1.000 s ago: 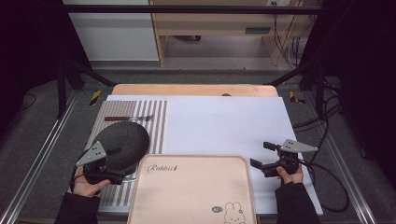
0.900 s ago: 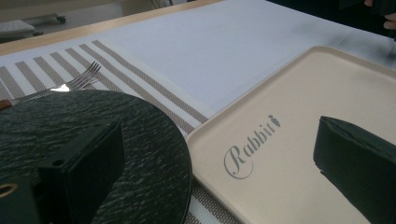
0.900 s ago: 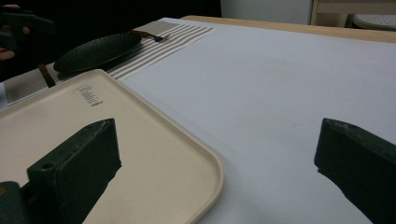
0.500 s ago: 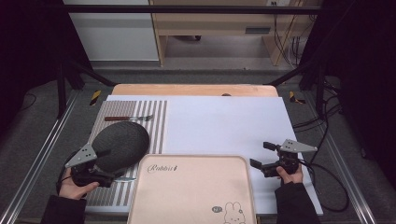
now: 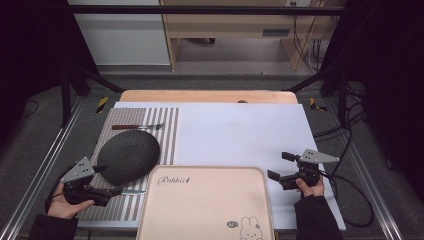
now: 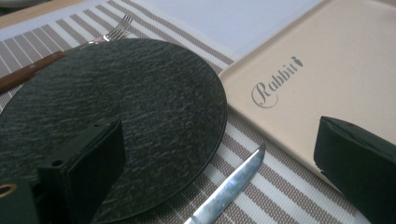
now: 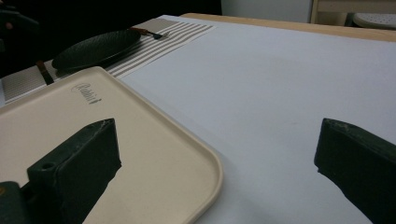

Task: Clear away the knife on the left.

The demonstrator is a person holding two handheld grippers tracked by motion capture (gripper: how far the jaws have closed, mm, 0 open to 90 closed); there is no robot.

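My left gripper [image 5: 107, 180] [image 6: 217, 135] stands open over the striped placemat [image 5: 165, 125], at the near left edge of the dark round plate [image 5: 128, 156] [image 6: 116, 107]. A knife [image 5: 129, 191] [image 6: 229, 189] lies flat on the mat with its blade between the open jaws, untouched. Beyond the plate a fork [image 5: 137, 127] [image 6: 116, 28] with a brown handle rests on the mat. My right gripper [image 5: 280, 166] [image 7: 217, 126] is open and empty, just right of the beige "Rabbit" tray [image 5: 207, 205] [image 7: 93, 140] [image 6: 327, 70].
A white sheet [image 5: 240, 135] [image 7: 280, 70] covers the table from the mat to the right edge. The wooden table edge [image 5: 200, 96] runs along the far side. Cables [image 5: 350, 200] trail off the right side.
My left gripper has drawn back to the left and towards the person, off the plate's edge; the knife now shows on the mat in front of it. The right gripper has stayed put.
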